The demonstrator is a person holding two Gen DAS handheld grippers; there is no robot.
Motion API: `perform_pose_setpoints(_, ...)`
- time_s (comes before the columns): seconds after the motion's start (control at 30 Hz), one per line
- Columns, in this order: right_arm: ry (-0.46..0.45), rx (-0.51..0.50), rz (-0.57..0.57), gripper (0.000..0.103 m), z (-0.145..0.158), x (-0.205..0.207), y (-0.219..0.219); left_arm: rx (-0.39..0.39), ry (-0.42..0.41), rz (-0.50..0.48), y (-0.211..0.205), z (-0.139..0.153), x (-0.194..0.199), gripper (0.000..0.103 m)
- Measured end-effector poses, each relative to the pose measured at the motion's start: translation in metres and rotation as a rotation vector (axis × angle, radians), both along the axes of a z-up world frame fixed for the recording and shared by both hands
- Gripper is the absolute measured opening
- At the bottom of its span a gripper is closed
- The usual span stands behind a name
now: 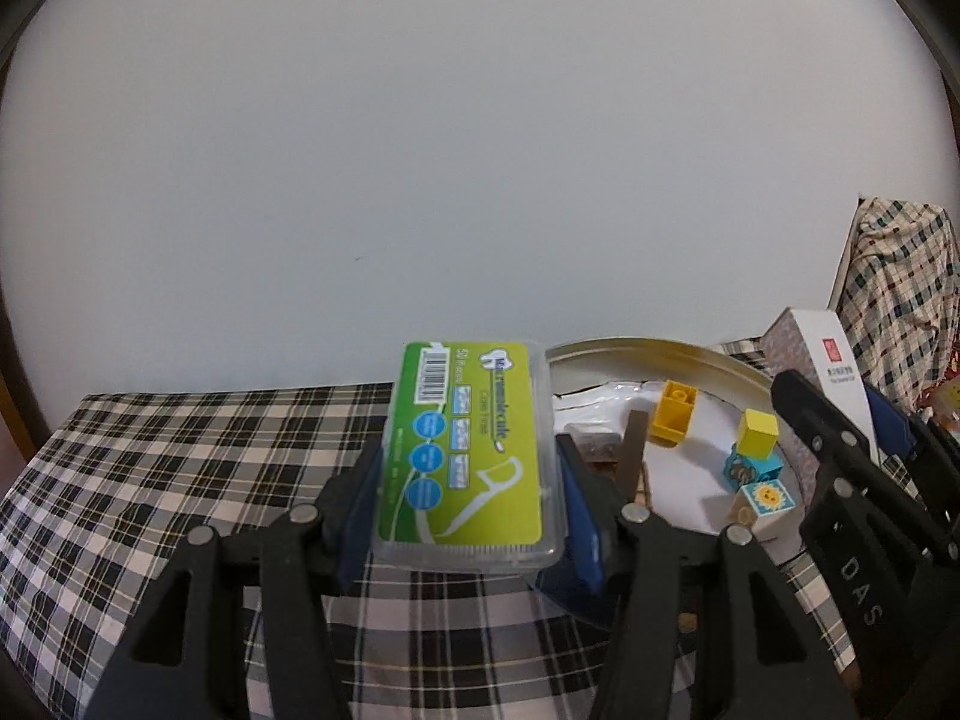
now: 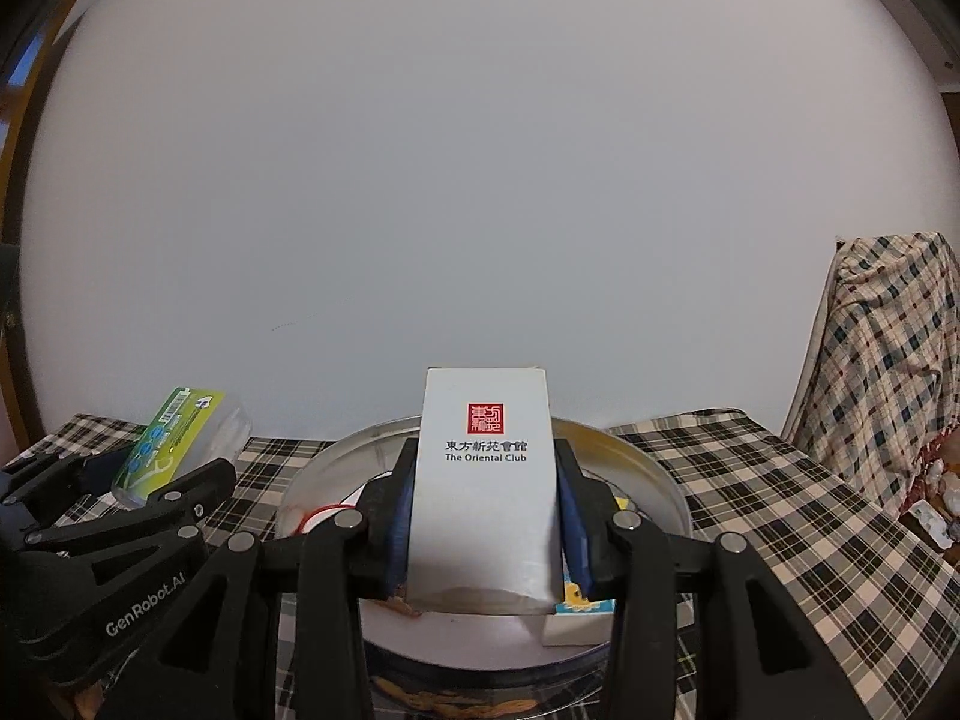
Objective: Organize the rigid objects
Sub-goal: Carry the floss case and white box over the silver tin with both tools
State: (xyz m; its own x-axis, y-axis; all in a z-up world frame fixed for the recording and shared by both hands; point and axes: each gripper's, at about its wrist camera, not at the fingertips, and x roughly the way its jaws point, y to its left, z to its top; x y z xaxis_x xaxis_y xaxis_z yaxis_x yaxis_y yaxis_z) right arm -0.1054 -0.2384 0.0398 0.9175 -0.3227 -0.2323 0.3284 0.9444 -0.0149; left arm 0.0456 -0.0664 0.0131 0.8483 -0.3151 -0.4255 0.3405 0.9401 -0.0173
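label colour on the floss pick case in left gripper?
Green, on the floss pick case; left wrist view.

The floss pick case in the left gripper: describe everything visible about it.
The floss pick case is a flat, clear plastic rectangle with rounded corners and a green label showing a barcode, blue circles and a white floss pick drawing. The left gripper is shut on its long sides, blue pads touching it. It is held above the plaid cloth, label facing the camera, left of the round metal tin. It looks closed.
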Motion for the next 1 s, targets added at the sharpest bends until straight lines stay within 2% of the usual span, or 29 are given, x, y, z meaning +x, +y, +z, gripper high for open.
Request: perform_pose_setpoints(1.0,-0.035,0.044,-0.129,0.044,0.012,0.002,-0.060,-0.007,0.001,-0.074,-0.057,0.011,0.004,0.053)
